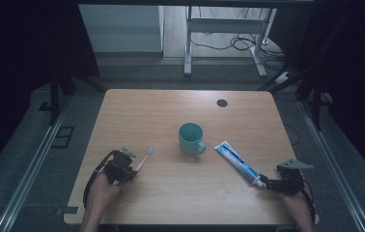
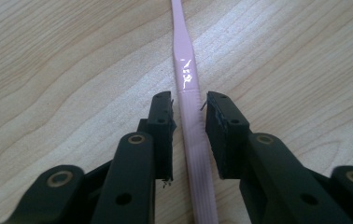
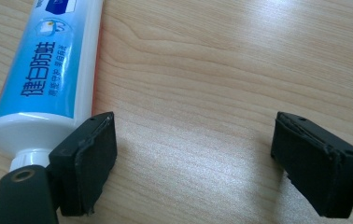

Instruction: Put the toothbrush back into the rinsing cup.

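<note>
Pale woodgrain table (image 1: 171,193), left claw (image 2: 189,135) loosely straddling ribbed pink toothbrush (image 2: 188,107), right claw (image 3: 193,158) wide, empty.

- Toothbrush (image 2: 189,107): pale pink handle with fine ribbing at the lower centre of the frame, small white glossy marks higher up.
- Left gripper (image 2: 189,122): matt black jaws, brass-coloured rivets at lower left and lower right.
- Right gripper (image 3: 194,154): black jaws and pads, one brass-coloured rivet at lower left.
- Tube (image 3: 44,70): light blue body at upper left, dark blue characters, white shoulder and cap, a red-orange edge stripe.
- Mug (image 1: 190,138): teal, at frame centre.
- Table (image 1: 171,193): light wood with wavy brown grain; a dark round spot at upper right.
</note>
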### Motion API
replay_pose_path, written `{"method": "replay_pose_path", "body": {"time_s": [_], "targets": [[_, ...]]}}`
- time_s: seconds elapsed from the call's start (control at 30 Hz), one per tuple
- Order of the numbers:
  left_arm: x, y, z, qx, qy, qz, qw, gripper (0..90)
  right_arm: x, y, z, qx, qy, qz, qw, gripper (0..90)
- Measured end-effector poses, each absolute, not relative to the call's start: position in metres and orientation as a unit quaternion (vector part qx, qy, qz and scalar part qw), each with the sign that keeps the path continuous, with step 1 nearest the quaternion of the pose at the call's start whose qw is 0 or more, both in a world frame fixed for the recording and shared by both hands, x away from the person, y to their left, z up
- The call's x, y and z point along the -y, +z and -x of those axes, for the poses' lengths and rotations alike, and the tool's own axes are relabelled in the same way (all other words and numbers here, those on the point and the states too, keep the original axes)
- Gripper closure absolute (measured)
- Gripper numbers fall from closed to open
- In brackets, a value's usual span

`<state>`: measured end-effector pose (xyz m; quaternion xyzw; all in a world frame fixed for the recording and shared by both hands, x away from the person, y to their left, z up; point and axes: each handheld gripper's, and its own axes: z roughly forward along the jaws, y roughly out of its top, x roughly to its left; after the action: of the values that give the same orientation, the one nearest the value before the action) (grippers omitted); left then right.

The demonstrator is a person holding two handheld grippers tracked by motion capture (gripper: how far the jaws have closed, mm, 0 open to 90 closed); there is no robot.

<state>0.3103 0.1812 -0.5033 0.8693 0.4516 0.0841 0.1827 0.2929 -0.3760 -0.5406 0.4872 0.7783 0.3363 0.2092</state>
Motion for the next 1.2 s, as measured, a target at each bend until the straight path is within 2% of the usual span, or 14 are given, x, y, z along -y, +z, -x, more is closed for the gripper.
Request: {"method": "replay_pose_path", "body": {"time_s": [0.33, 0.77, 0.93, 1.2], "targets": [[-0.171, -0.502, -0.329, -0.46, 0.051, -0.875, 0.141, 65.0, 0.376, -0.541, -0.293, -0.778, 0.336, -0.488, 0.209, 14.2], [-0.155, -0.5, -0.356, -0.461, 0.018, -0.884, 0.076, 64.9, 0.376, -0.541, -0.293, -0.778, 0.336, -0.487, 0.209, 14.2], [-0.149, -0.501, -0.362, -0.461, 0.01, -0.885, 0.06, 66.4, 0.376, -0.541, -0.293, -0.778, 0.336, -0.488, 0.209, 14.2], [-0.144, -0.5, -0.372, -0.472, -0.007, -0.881, 0.033, 73.8, 0.376, -0.541, -0.293, -0.778, 0.336, -0.488, 0.209, 14.2]]}}
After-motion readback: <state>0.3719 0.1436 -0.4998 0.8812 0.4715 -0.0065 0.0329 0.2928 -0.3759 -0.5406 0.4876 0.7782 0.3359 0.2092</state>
